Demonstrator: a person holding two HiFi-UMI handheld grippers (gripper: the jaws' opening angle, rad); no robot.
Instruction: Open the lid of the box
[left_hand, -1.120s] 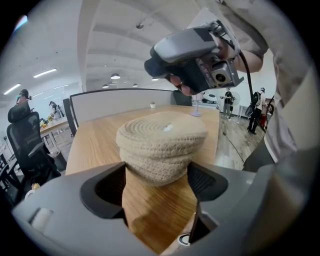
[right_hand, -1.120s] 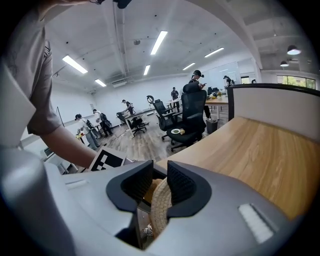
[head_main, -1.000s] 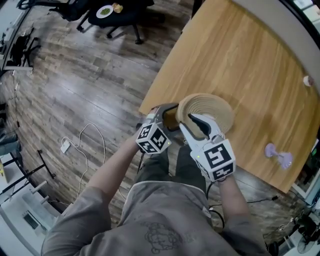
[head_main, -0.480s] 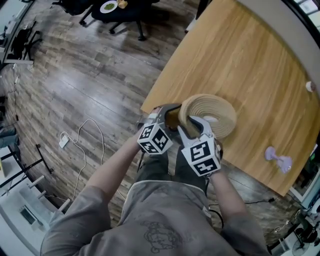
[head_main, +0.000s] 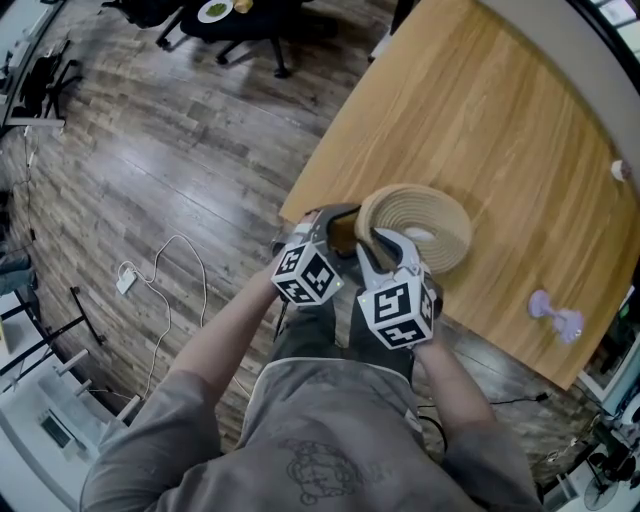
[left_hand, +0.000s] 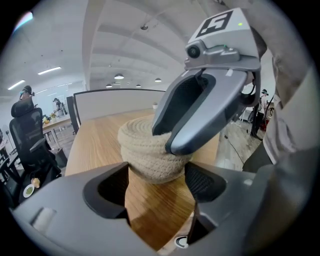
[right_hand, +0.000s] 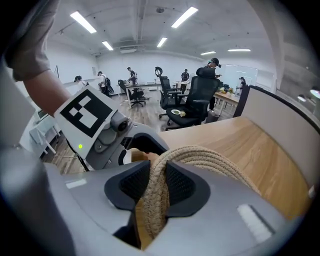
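Near the corner of the wooden surface (head_main: 500, 130) stands the woven rope box (left_hand: 150, 157). The left hand-held gripper (left_hand: 157, 184) brackets its lower body, and its wide jaws have just been closing against the sides. The right hand-held gripper (right_hand: 152, 187) has just been closing too and now pinches the rim of the rope lid (right_hand: 212, 156), which sits tilted over the box.

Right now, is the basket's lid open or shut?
Shut, it seems: in the left gripper view the lid sits flat on the basket, with no gap showing between them.
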